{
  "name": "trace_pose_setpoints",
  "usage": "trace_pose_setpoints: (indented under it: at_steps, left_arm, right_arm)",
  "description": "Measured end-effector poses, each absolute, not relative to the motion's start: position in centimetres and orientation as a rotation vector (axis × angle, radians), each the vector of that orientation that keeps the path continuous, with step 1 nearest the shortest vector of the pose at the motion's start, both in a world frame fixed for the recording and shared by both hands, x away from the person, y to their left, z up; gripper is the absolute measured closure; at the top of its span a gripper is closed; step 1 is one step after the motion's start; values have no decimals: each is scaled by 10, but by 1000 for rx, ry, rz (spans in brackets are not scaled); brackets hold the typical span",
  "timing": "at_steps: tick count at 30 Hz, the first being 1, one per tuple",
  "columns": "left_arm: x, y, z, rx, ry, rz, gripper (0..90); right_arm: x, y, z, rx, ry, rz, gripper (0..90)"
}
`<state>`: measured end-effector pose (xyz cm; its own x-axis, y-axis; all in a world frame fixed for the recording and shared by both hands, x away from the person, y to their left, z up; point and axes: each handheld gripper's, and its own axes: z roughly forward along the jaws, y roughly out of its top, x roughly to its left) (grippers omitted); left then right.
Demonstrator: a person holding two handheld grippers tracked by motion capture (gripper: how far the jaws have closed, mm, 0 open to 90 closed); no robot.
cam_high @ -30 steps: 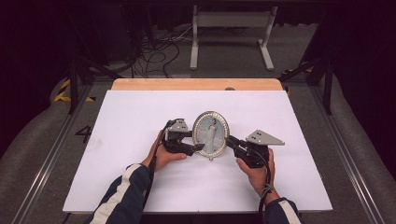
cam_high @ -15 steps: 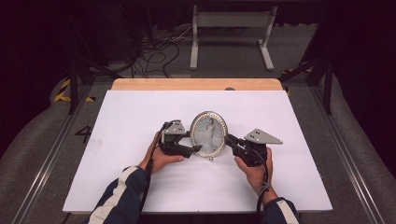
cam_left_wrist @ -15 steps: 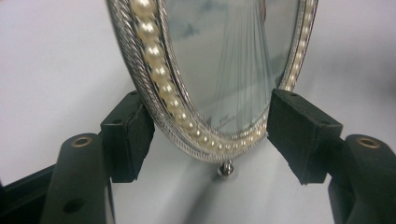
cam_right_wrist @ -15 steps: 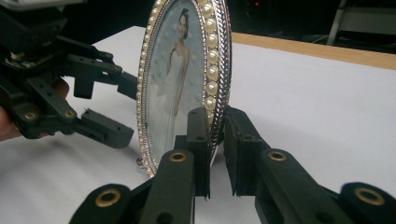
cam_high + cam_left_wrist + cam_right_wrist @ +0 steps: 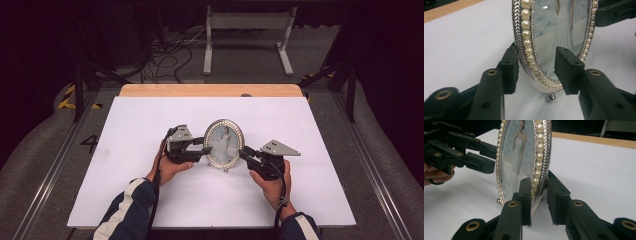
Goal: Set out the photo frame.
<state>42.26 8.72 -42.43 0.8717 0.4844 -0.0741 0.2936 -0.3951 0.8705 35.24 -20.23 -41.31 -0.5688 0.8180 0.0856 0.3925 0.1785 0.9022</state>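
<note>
An oval picture frame (image 5: 224,142) with a pearl and silver rim stands upright on the white table top (image 5: 150,200), its small ball foot on the surface. My left gripper (image 5: 206,146) reaches its left edge. In the left gripper view the jaws have just been closing and straddle the rim (image 5: 529,50); the gripper (image 5: 539,68) is open, with its front pad (image 5: 569,70) apart from the glass. My right gripper (image 5: 245,151) is at the right edge. Its jaws have just been opening, and the gripper (image 5: 541,195) sits loosely around the rim (image 5: 539,157).
A wooden strip (image 5: 210,90) borders the table's far edge. Beyond it stand a metal stand (image 5: 247,30) and loose cables (image 5: 170,50) on the dark floor. In the right gripper view the left gripper (image 5: 464,152) and its hand (image 5: 436,175) show past the frame.
The left gripper's jaws have narrowed around the frame's left rim. The frame now stands a little straighter between the two grippers. Both hands have stayed nearly in place.
</note>
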Motion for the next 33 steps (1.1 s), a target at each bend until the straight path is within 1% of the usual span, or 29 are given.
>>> trace_pose_setpoints:
  at_steps: [2,9,13,17,26,33]
  left_arm:
    - [421,86,-424,2036,554,262,598]
    - [421,85,-424,2066,544,297,643]
    - [422,81,-426,2094,534,306,641]
    - [423,82,-426,2099,531,305,667]
    - [417,77,-424,2157,503,325,660]
    - [413,80,-424,2145,501,312,675]
  right_arm:
    - [352,-201,-416,1151,2052,1361,750]
    - [351,-199,-417,1158,2033,1367,753]
    - [351,-198,-417,1153,2033,1359,748]
    - [352,-197,-417,1151,2034,1351,746]
    - [356,-201,-416,1180,2019,1360,747]
    - [360,-204,-416,1189,2027,1372,745]
